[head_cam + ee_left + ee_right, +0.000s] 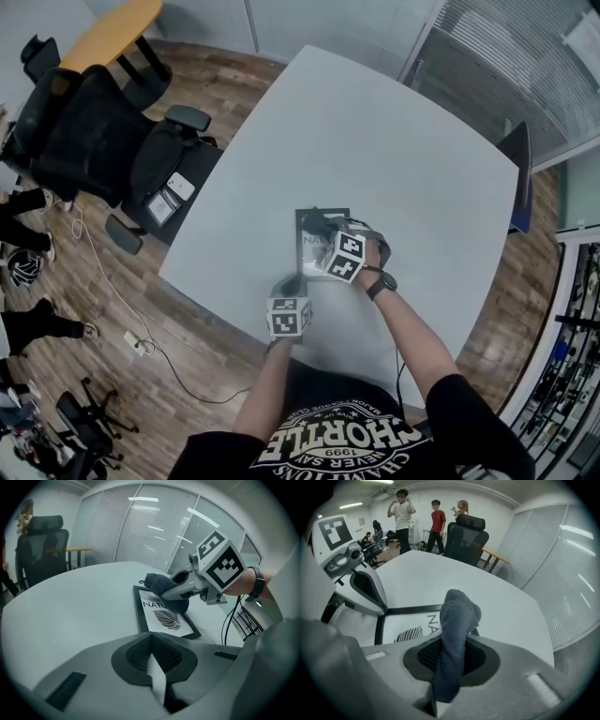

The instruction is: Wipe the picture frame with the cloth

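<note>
**A:** Where is the picture frame point(309, 251)?

**B:** It lies flat on the white table point(375, 141), near the person's edge.

**A:** And the cloth point(457, 634)?

**B:** The right hand-held gripper point(451, 656) is clamped on it. The dark, bunched end sits on the frame's far part.

**A:** The other one?

**B:** The left hand-held gripper point(154, 660) has its jaws together with nothing between them. It is just beside the frame's near corner.

Left gripper point(152, 656) jaws sitting together, nothing between. Ahead, picture frame point(161, 618) lying flat on white table point(70, 616). Right gripper point(164, 591) pinching dark cloth point(159, 584), pressing it onto frame's far end. Black chair point(42, 550) standing far left.
</note>
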The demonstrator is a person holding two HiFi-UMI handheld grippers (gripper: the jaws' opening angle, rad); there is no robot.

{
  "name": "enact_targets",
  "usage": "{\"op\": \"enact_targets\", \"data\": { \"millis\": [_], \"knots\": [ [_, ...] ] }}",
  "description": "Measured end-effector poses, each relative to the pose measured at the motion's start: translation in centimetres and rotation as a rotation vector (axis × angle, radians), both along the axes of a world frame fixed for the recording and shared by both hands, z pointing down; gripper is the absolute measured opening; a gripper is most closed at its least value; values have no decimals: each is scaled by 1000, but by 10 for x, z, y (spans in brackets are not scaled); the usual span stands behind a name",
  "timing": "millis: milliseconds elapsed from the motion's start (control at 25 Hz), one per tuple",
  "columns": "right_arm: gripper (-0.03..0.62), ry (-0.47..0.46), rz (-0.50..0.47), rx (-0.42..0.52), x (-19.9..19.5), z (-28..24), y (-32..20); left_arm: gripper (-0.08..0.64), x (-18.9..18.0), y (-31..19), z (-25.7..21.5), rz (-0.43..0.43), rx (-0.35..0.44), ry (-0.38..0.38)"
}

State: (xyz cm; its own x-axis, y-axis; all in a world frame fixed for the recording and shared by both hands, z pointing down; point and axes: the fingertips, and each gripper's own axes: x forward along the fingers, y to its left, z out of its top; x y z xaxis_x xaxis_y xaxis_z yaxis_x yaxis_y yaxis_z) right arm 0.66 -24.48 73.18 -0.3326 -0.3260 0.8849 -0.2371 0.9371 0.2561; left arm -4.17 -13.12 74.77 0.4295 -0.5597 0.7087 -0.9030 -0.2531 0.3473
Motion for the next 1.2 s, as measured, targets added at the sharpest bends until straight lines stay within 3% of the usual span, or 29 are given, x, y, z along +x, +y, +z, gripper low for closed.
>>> {"op": "enact_targets", "data": {
  "millis": [280,480,1200],
  "knots": [
    [75,-50,-78,-30,-60,-3,12,5,0,0,0,17,-3,12],
    [75,-23,-111,-47,-74,7,16,5,-1,-1,0,17,-1,12],
    [75,96,68,-28,39,12,7,5,-2,0,0,1,4,10]
  ]
}}
